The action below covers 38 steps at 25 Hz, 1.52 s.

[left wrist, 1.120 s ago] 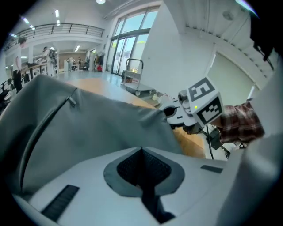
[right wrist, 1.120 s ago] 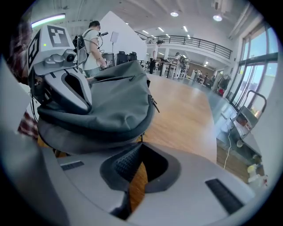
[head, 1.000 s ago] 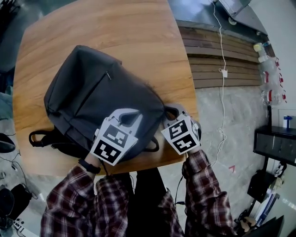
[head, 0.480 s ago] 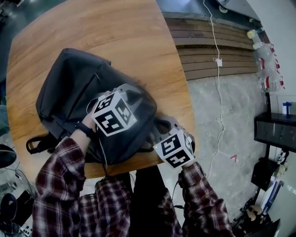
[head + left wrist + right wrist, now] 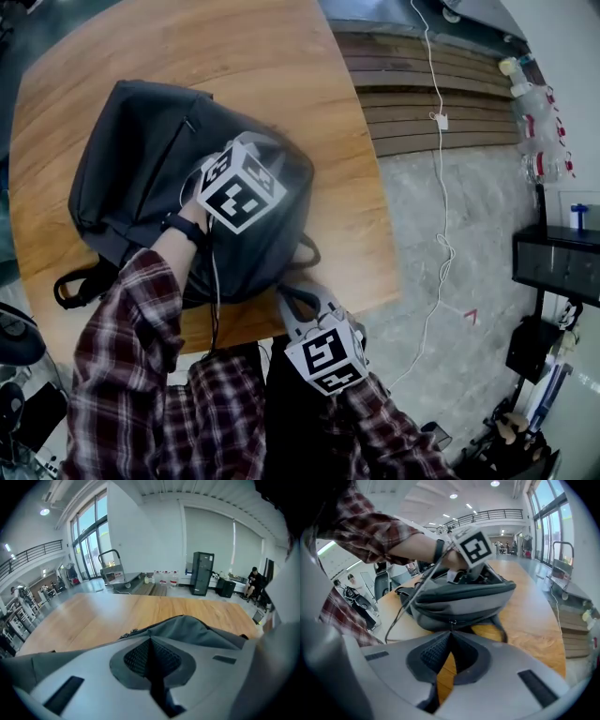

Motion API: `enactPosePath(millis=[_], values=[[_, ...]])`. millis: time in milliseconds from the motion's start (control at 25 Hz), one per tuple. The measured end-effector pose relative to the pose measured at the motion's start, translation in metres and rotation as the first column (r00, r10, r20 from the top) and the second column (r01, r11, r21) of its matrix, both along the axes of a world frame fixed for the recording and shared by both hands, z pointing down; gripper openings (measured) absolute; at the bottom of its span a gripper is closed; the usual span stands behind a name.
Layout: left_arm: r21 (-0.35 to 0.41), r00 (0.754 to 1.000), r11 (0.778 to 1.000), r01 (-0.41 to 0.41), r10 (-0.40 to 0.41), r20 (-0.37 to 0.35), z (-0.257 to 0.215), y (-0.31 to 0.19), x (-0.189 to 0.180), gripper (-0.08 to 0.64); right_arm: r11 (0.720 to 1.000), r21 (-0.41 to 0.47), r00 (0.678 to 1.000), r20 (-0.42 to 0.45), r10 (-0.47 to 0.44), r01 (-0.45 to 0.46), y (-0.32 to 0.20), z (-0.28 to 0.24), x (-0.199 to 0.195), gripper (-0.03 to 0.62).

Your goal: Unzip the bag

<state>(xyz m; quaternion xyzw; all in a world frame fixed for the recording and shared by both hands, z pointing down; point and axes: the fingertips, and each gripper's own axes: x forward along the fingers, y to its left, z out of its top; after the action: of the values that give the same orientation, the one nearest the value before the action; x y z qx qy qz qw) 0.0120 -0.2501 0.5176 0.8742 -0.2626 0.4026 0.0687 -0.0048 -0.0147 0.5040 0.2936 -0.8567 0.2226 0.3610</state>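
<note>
A dark grey backpack [image 5: 150, 178] lies flat on the wooden table [image 5: 281, 66]. In the head view my left gripper [image 5: 261, 155] sits on top of the bag near its right end. Its jaws [image 5: 151, 638] are shut, with grey bag fabric [image 5: 187, 626] bulging right behind the tips. My right gripper [image 5: 283, 295] is at the table's front edge, below the bag. In the right gripper view its tips [image 5: 451, 631] are closed on the small metal zipper pull [image 5: 451, 621] hanging from the bag's near side.
The bag's shoulder straps [image 5: 80, 281] trail off to the left, and a carry loop [image 5: 307, 251] lies at its right end. Right of the table are a slatted wooden platform [image 5: 431, 103], a white cable [image 5: 441, 187] on the floor and a black cabinet [image 5: 561, 272].
My left gripper has gone from the bag's front edge up onto its top. My right gripper has drawn back toward me, from beside the bag to the table's front edge.
</note>
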Motion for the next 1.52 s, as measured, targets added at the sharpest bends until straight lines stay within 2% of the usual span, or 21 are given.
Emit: enactPosePath(millis=[120,240,360,440,520,640,720,880,1080,1200,1320,1520], values=[[0.007,1.000,0.999,0.032,-0.032,0.001,-0.002,-0.010,-0.003,0.006,1.000,0.012,1.000,0.013,-0.002,0.002,0.004,-0.002,-0.013,0.010],[0.039,0.999,0.998,0.045,-0.044,-0.019,-0.012,-0.009,-0.007,0.008,1.000,0.010,1.000,0.013,0.008,-0.008,0.001,0.001,-0.008,0.010],[0.059,1.000,0.998,-0.004,0.004,-0.001,-0.024,0.008,-0.026,0.008,1.000,0.027,1.000,-0.004,0.006,-0.006,0.000,0.002,0.003,0.010],[0.042,0.999,0.998,-0.048,0.047,0.019,-0.028,0.029,-0.054,0.006,0.999,0.039,1.000,-0.015,0.011,-0.010,-0.003,0.004,0.013,0.009],[0.009,0.996,0.998,-0.056,0.055,0.067,-0.024,0.050,-0.094,0.008,0.999,0.048,0.999,-0.026,0.023,-0.022,-0.010,0.008,0.024,0.010],[-0.045,0.991,0.999,-0.021,0.027,0.133,-0.010,0.084,-0.151,0.008,0.997,0.062,0.998,-0.047,0.051,-0.048,-0.026,0.012,0.043,0.010],[-0.052,0.994,0.998,0.034,-0.028,0.104,0.000,0.106,-0.168,0.006,0.996,0.074,0.996,-0.063,0.061,-0.057,-0.039,0.014,0.053,0.010],[-0.042,0.986,0.989,0.144,-0.139,0.095,0.009,0.134,-0.163,0.006,0.992,0.117,0.991,-0.113,0.066,-0.052,-0.070,0.012,0.063,0.011],[-0.208,0.966,0.945,0.252,-0.259,-0.006,0.001,0.165,-0.132,0.006,0.984,0.172,0.983,-0.167,0.079,-0.050,-0.128,0.008,0.077,0.010],[-0.272,0.939,0.914,0.301,-0.334,-0.083,-0.007,0.181,-0.119,0.006,0.982,0.190,0.980,-0.193,0.056,-0.019,-0.149,0.000,0.076,0.010],[-0.269,0.916,0.903,0.335,-0.379,-0.131,-0.006,0.179,-0.120,0.007,0.982,0.191,0.976,-0.216,0.025,0.017,-0.153,-0.001,0.075,0.010],[-0.253,0.904,0.888,0.383,-0.417,-0.095,0.004,0.168,-0.118,0.006,0.985,0.174,0.978,-0.208,0.035,0.001,-0.132,0.002,0.083,0.010]])
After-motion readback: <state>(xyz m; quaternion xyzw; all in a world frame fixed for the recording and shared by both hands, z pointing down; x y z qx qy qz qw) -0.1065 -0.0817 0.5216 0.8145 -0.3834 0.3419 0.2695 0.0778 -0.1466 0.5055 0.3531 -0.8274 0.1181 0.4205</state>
